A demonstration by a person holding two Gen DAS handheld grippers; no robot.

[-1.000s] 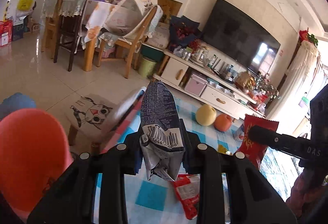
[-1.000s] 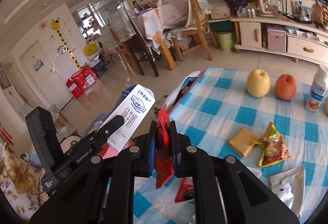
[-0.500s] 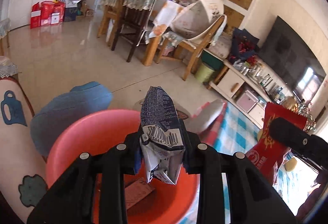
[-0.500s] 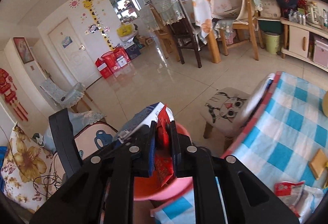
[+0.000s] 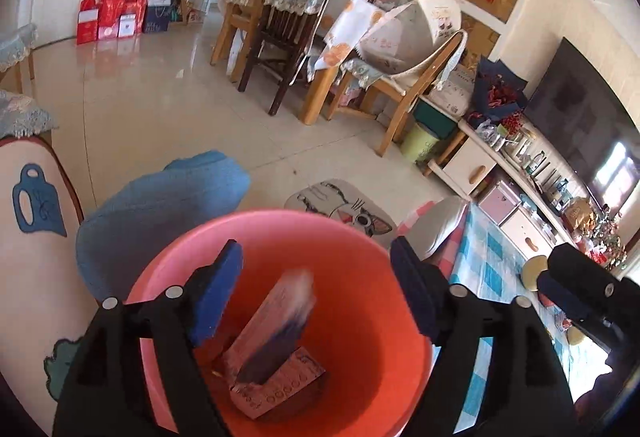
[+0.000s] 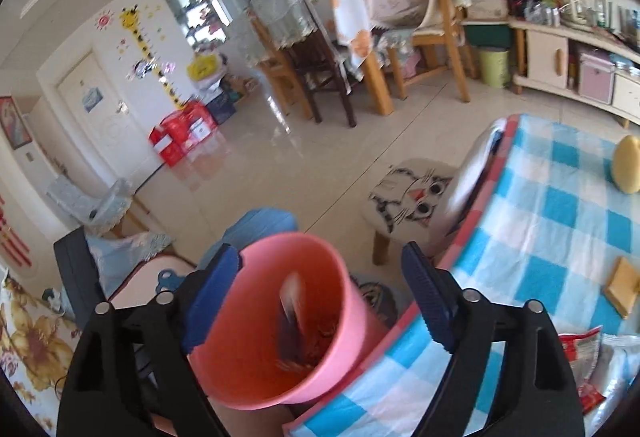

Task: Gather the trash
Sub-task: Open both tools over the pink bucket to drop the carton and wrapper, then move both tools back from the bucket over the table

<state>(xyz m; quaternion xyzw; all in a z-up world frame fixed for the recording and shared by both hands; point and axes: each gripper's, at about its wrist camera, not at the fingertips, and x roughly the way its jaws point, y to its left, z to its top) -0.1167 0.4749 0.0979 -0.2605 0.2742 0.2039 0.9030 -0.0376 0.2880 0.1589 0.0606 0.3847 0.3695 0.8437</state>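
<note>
Left gripper [image 5: 316,291] sits above the pink bucket [image 5: 360,233]; its jaws have just been opening and now stand wide, nothing pressed between them. A blurred silver-and-dark snack bag [image 5: 280,329] lies free inside the bucket, tilted, its lower end on a flat reddish wrapper [image 5: 280,389] at the bottom.

Right gripper [image 6: 320,299] is also over the bucket [image 6: 260,369]; its jaws have likewise just been opening and are wide, gripping nothing. A blurred wrapper [image 6: 292,301] shows inside the bucket below them.

The bucket stands off the surface, just beside the red-trimmed edge of the blue-checked cloth [image 6: 560,205]. More wrappers [image 6: 580,349] remain on the surface near its near edge.
</note>
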